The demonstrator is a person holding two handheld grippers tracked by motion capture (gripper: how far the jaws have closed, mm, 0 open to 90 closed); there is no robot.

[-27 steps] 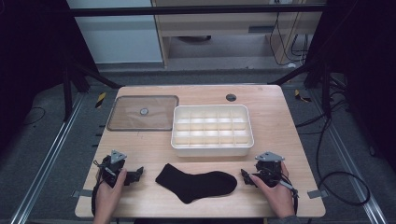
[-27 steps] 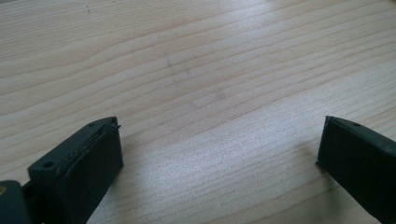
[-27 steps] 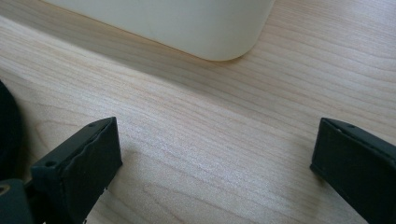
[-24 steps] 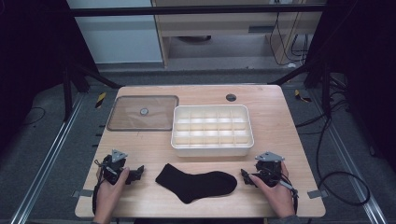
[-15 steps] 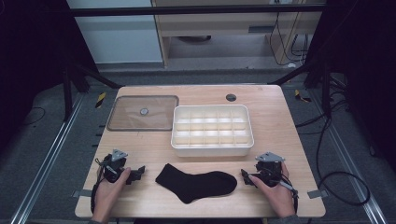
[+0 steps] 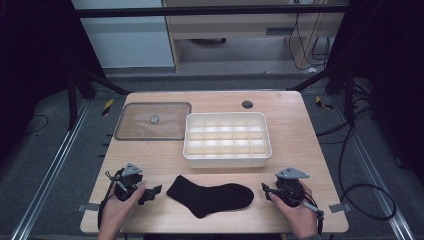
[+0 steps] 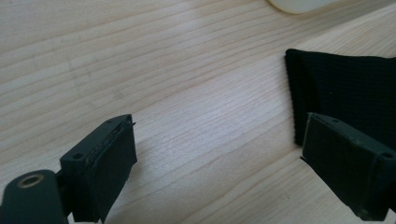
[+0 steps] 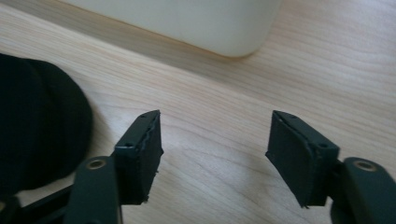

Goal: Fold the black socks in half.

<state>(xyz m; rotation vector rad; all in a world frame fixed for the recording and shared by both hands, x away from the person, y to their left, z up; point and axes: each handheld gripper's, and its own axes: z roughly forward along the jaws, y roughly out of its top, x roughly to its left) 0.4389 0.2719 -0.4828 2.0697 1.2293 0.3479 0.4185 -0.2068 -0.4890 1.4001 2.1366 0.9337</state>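
Wooden table (image 6: 300, 130) seen from above, with two hand-held grippers, one sock, one tray and one lid.

Left to right along the near edge: the left gripper (image 6: 150, 194), held in the person's left hand (image 6: 117, 207), rests low on the table with its jaws spread wide and nothing between them. In the left gripper view the two black jaws stand far apart over bare wood, and the cuff end of the sock (image 7: 345, 95) lies just beside the jaw at the right of that view; whether it touches that jaw cannot be told.

One black sock (image 6: 210, 196) lies flat at the middle of the near edge, between the two grippers, cuff toward the left gripper and toe toward the right one, apart from both.

The right gripper (image 6: 266, 191), held in the right hand (image 6: 295, 210), also sits low with its jaws wide and empty. In the right gripper view the toe of the sock (image 8: 39, 126) lies at the left, outside the jaws.

Farther back, left to right: one clear flat lid (image 6: 153, 121) with a small round knob, lying on the table; just beside it one white compartment tray (image 6: 227, 159), its cells divided in three rows; one small dark round hole (image 6: 247, 104) in the tabletop beyond the tray.
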